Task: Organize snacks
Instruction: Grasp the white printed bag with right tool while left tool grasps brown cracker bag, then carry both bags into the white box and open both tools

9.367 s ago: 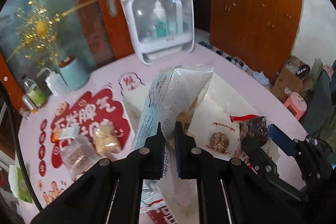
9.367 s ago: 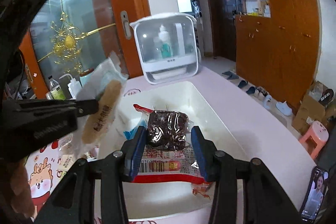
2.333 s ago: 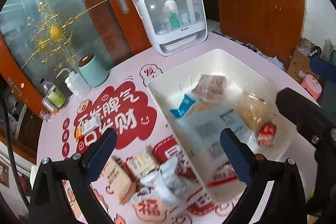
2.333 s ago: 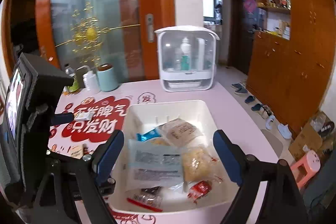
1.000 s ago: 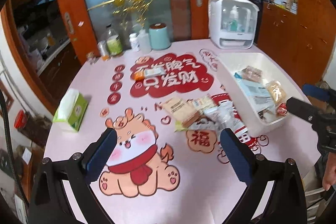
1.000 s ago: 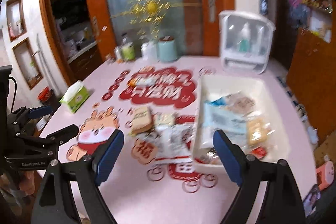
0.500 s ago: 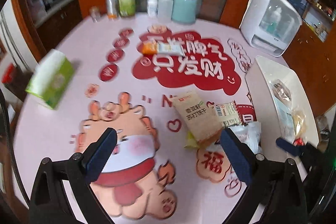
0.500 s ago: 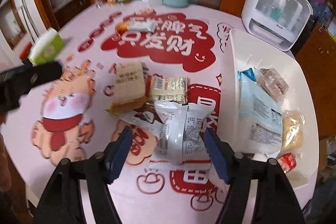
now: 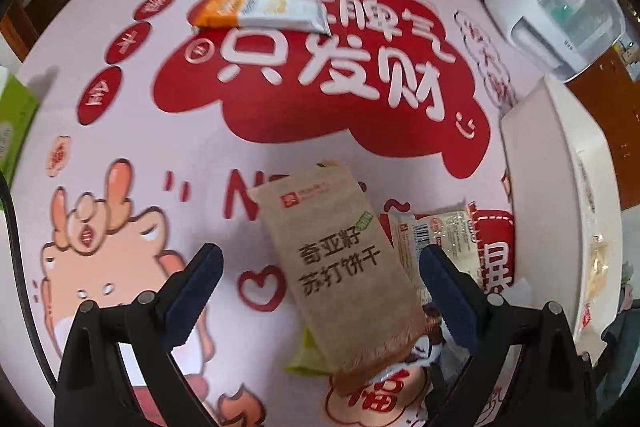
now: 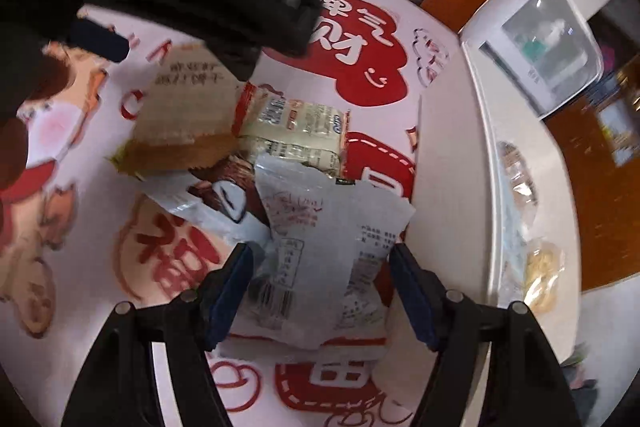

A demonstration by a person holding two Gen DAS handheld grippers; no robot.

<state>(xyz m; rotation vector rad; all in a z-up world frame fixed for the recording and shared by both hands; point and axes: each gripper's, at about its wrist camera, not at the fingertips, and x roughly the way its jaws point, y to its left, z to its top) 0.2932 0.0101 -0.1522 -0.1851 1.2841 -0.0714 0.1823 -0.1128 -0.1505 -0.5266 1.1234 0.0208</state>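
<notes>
1. The left gripper (image 9: 320, 291) points steeply down at the pink round table with red lettering and cartoon prints (image 9: 132, 131); its blue-padded jaws stand wide apart and hold nothing.
2. Between those jaws, nearer the right pad but touching neither, lies the brown paper cracker packet with dark print (image 9: 340, 267), flat on the table and slanted.
3. Just right of the brown packet lies a pale, clear-wrapped biscuit pack with red ends (image 9: 440, 235), partly behind the right pad.
4. The right gripper (image 10: 320, 291) is part open, its jaws straddling a white crinkled plastic snack bag with small printed text (image 10: 320, 251). The left pad is at the bag's edge; I cannot tell whether either pad presses on it.
5. Under the white bag's upper left corner lies a white packet with a brown picture (image 10: 216, 187).
6. The white rectangular plastic bin (image 10: 448, 163) stands just right of the pile, toward the table's right edge, with several snacks inside.
7. An orange-and-white wrapped bar (image 9: 256, 11) lies apart near the table's far edge.
</notes>
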